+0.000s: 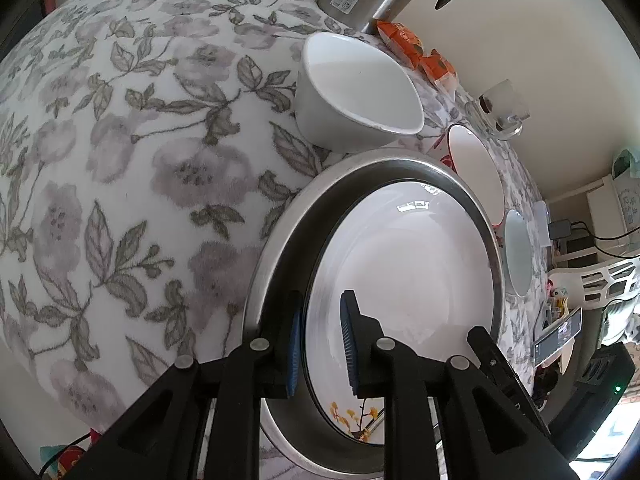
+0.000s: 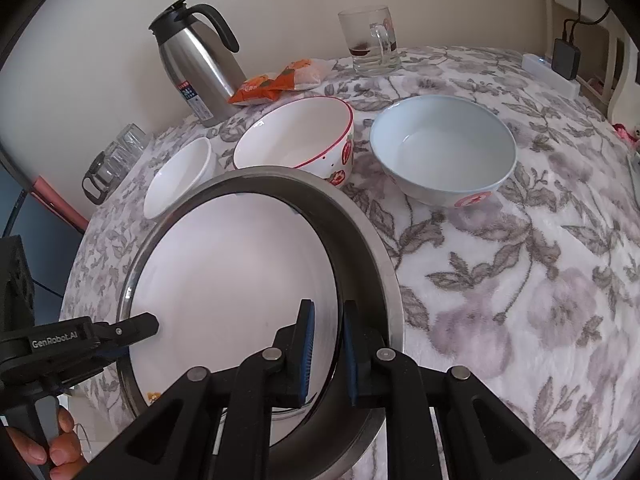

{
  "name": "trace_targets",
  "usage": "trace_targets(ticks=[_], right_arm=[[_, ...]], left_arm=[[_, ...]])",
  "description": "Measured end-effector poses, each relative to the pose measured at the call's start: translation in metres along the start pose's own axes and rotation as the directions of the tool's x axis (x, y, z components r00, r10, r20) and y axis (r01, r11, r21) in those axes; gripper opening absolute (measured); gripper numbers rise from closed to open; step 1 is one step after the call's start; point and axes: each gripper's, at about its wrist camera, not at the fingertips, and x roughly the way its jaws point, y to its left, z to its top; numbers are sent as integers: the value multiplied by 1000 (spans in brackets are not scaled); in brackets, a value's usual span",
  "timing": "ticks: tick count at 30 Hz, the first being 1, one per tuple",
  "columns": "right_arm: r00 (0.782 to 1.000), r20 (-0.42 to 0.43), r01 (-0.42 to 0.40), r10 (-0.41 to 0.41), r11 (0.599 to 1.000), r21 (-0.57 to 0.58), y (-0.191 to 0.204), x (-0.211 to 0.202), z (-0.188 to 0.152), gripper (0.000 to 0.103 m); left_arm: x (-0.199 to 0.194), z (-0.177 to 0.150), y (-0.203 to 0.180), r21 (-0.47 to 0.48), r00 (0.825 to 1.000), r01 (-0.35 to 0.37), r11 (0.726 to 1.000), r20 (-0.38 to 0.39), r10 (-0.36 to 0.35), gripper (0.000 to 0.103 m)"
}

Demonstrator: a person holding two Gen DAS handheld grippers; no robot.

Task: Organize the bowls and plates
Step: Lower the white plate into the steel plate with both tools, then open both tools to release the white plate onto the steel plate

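A white plate (image 1: 400,260) (image 2: 232,280) with a yellow flower print lies inside a wider steel dish (image 1: 280,240) (image 2: 360,240) on the floral tablecloth. My left gripper (image 1: 320,340) is shut on the plate's left rim, one pad outside and one on the plate's face; it also shows in the right wrist view (image 2: 136,330). My right gripper (image 2: 327,344) is shut on the plate's right rim. Behind the dish stand a small white bowl (image 1: 360,88) (image 2: 180,176), a red-rimmed strawberry bowl (image 1: 476,172) (image 2: 296,140) and a pale blue bowl (image 1: 518,256) (image 2: 444,148), all upright.
A steel thermos jug (image 2: 196,64), orange snack packets (image 2: 276,80) and a glass mug (image 2: 370,40) line the wall side. A glass cup (image 2: 112,160) sits at the table's left edge. A white power strip (image 2: 552,72) lies far right. A hand (image 2: 60,448) holds the left gripper's handle.
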Motion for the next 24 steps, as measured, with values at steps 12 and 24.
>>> trace_targets(ticks=[12,24], right_arm=[[1000,29,3,-4,1000,6,-2,-10,2,15],[996,85,22,-22,1000,-4,1,-25,4,15]], left_arm=[[-16,-3,-6,20,998,-19,1000,54,17,26],[-35,-4,-18,69,988,-46,997,149,36,28]])
